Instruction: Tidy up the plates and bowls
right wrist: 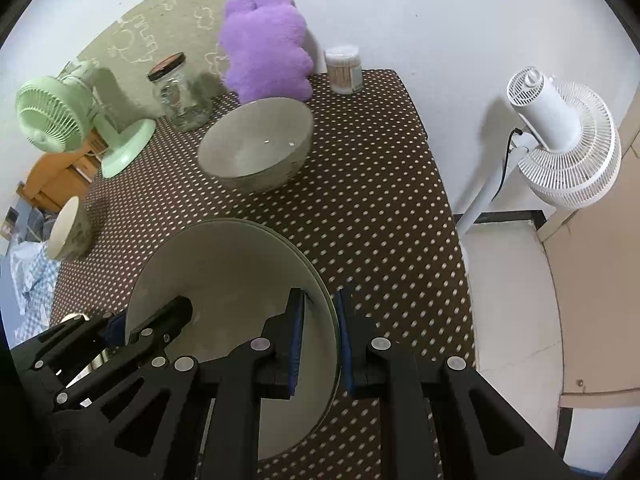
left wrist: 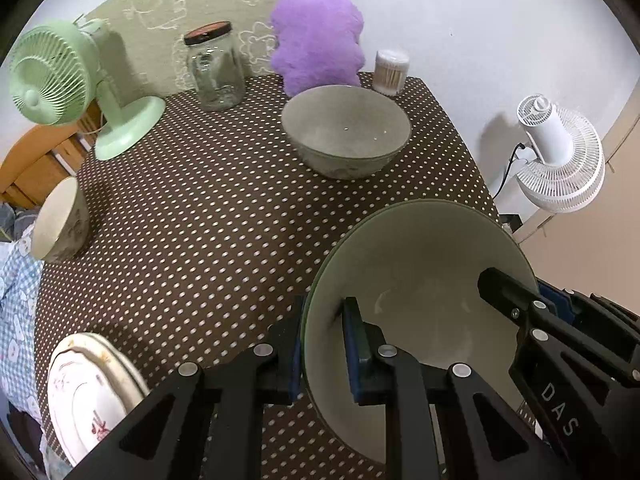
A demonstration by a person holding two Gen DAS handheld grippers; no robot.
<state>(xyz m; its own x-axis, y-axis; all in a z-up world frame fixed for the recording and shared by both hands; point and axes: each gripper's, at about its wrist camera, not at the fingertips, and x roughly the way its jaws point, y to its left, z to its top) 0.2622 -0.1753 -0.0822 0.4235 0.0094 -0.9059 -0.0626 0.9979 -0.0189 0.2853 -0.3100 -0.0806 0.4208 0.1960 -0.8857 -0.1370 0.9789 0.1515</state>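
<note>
Both claws pinch one pale green bowl [left wrist: 420, 320] by opposite rims, left claw [left wrist: 322, 356] and right claw [right wrist: 320, 344], above the near bench [left wrist: 220, 220] edge. Glossy, cream inside. Brown dotted cloth covers the bench; a grey bowl [left wrist: 346, 132] sits farther back, white wall behind.

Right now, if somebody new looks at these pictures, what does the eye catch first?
First, the large pale green bowl at the near edge of the brown dotted table, its rim pinched on opposite sides by the left gripper and the right gripper. Next, the fluffy purple plush toy against the far wall, with a grey ceramic bowl just before it.
</note>
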